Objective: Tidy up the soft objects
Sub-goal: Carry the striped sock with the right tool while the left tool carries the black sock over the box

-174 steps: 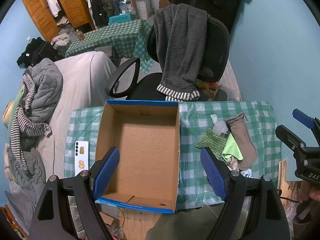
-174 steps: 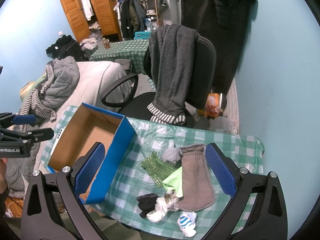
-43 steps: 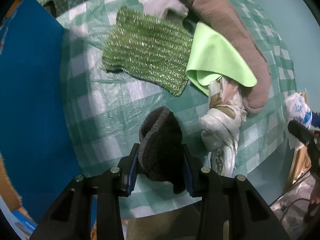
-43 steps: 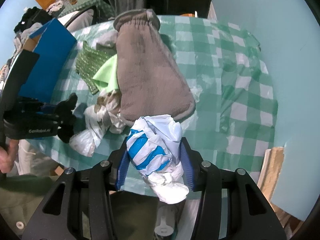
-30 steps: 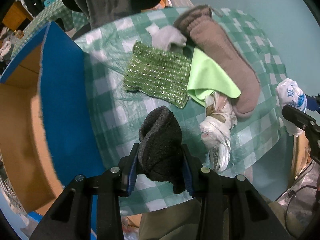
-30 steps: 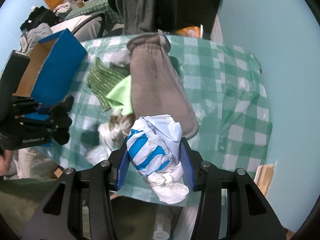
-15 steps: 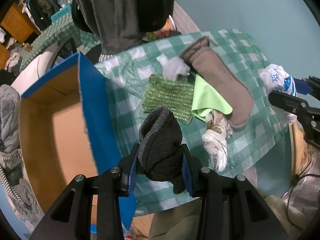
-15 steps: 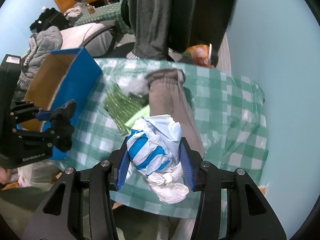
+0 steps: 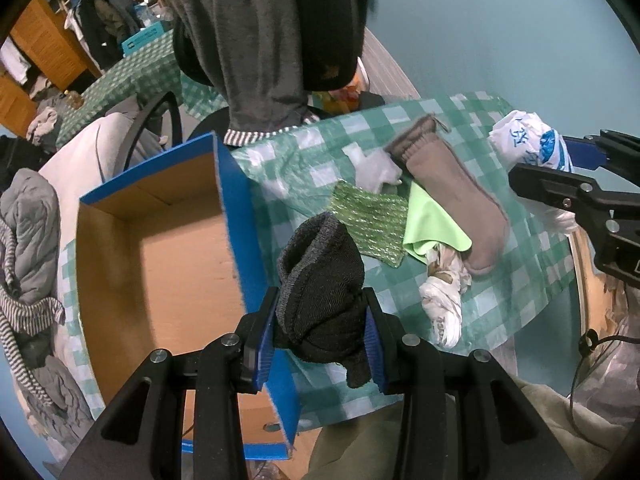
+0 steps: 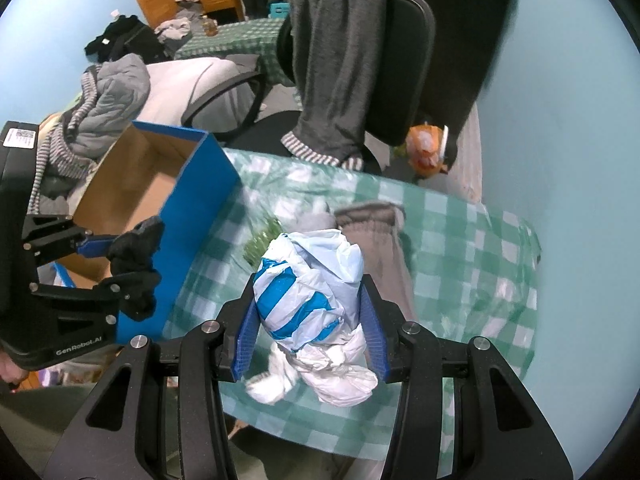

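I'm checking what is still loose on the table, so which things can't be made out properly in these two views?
- Box floor: in the left wrist view the blue box has its near corner hidden behind the left gripper and dark sock.
- Green knit cloth: in the right wrist view blurred and mostly covered by the blue-and-white plastic bag.
- White knotted bag: its top lies under the lime cloth.
- Brown mitten: lower part hidden behind the right gripper.

Black hand-held gripper (image 9: 322,342), blue ribbed pads (image 9: 264,344), silver screws, white "GenRobot.AI" lettering
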Motion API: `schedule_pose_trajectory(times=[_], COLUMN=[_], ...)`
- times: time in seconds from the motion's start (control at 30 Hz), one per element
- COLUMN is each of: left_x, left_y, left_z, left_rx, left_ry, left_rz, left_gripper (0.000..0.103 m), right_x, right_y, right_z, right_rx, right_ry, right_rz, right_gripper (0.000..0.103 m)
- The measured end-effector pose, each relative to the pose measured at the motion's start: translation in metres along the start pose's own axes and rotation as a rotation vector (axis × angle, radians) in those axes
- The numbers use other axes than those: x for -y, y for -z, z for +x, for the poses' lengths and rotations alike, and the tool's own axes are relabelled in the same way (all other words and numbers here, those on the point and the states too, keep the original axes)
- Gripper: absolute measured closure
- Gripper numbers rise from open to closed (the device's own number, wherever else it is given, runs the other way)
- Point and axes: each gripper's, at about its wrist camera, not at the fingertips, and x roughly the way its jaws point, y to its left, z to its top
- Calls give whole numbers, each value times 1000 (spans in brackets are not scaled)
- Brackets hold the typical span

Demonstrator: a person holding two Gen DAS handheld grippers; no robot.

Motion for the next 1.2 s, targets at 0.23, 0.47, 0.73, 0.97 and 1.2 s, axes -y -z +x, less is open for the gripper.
schedule_pose_trajectory(times=[0.23,0.47,0.73,0.97,1.2], left_x=[-23,-49,-82,-117,-144], left_y=[0,7,19,35,50], left_z=[-15,-24,-31,-32,-28], left_rx=[25,41,50,46,33], left_ry=[-11,-31,-60,-88,-112], left_rz=[-49,-113,-197,-286,-347], left_gripper=[64,64,64,64,64], right_x=[-21,-49,-88,-124,-155], right_y=[-20,-38,-57,-72,-82], right_z=[1,9,20,32,50], right_rx=[13,18,15,7,-18], right_ry=[-32,-71,-122,-171,-217], right_rz=[-55,-127,-213,-292,-354], right_gripper=[56,56,56,57,57])
